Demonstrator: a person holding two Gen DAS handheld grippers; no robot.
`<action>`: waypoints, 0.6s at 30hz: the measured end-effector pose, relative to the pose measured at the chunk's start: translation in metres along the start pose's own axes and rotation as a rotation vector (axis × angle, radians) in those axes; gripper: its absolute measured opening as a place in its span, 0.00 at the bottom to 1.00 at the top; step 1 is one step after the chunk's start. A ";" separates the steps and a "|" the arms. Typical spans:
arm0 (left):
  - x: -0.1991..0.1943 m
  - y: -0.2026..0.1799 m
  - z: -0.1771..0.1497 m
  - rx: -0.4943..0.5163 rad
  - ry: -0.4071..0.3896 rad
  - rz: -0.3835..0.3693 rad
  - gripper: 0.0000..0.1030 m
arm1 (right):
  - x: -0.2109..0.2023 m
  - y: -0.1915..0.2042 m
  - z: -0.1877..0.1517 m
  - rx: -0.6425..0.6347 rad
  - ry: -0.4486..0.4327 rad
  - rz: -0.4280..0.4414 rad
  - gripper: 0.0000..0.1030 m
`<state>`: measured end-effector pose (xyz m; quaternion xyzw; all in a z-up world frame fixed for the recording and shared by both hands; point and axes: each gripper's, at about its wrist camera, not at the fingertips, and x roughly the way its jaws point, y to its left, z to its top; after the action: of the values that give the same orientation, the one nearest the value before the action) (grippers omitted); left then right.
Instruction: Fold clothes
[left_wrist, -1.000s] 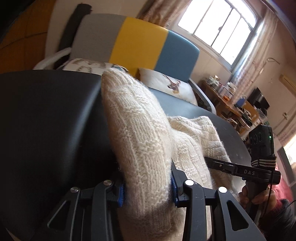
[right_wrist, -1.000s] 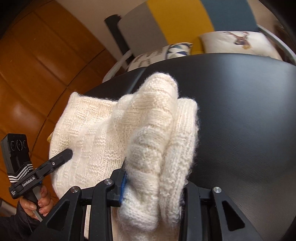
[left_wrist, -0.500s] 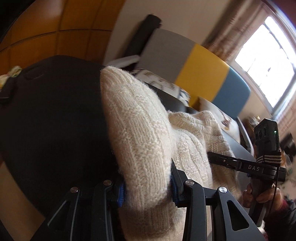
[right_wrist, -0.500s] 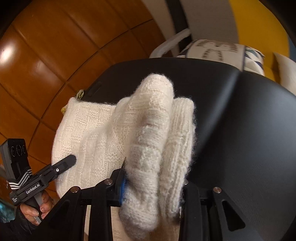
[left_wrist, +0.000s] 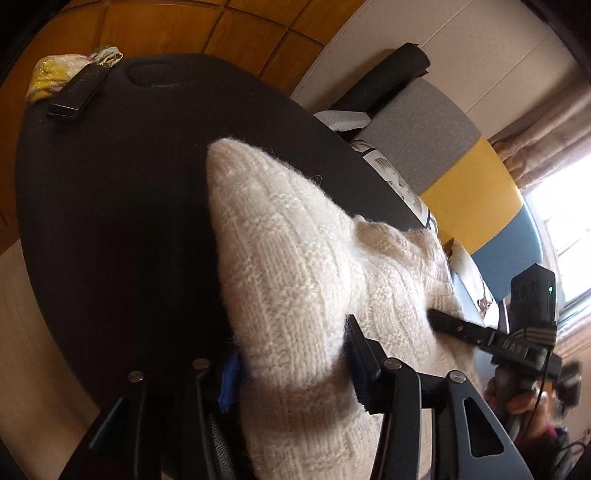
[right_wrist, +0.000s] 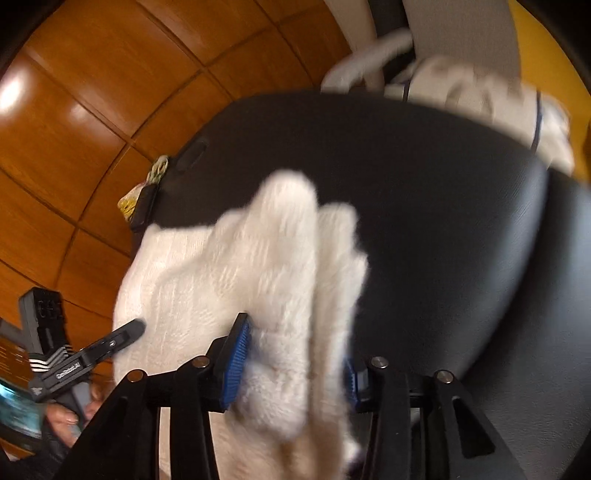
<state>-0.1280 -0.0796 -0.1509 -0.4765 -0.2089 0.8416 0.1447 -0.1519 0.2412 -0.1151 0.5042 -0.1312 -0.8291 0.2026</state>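
Each camera sits just behind its own jaws and looks forward along them, very close to the cream knit sweater (left_wrist: 295, 280) that fills the foreground. The left wrist view faces across the black worktop (left_wrist: 110, 206) toward the colour-block sofa (left_wrist: 472, 192) and a bright window, with the right gripper (left_wrist: 436, 318) at its right edge. The right wrist view, blurred, faces the wood-panelled wall (right_wrist: 92, 110), with the left gripper (right_wrist: 135, 326) at lower left. Both share the sweater, the worktop and the small black device (left_wrist: 79, 90) at its far edge.
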 end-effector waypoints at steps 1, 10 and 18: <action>-0.004 -0.001 -0.001 0.015 -0.006 0.013 0.52 | -0.007 -0.001 0.010 -0.019 -0.050 -0.038 0.41; -0.034 -0.023 -0.007 0.134 -0.127 0.154 0.69 | 0.004 0.065 0.032 -0.261 -0.061 -0.039 0.41; 0.006 -0.048 0.001 0.226 -0.066 0.253 0.69 | 0.037 0.020 0.015 -0.124 0.020 -0.067 0.38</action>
<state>-0.1297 -0.0352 -0.1318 -0.4518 -0.0559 0.8864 0.0836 -0.1762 0.2061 -0.1288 0.5030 -0.0606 -0.8369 0.2070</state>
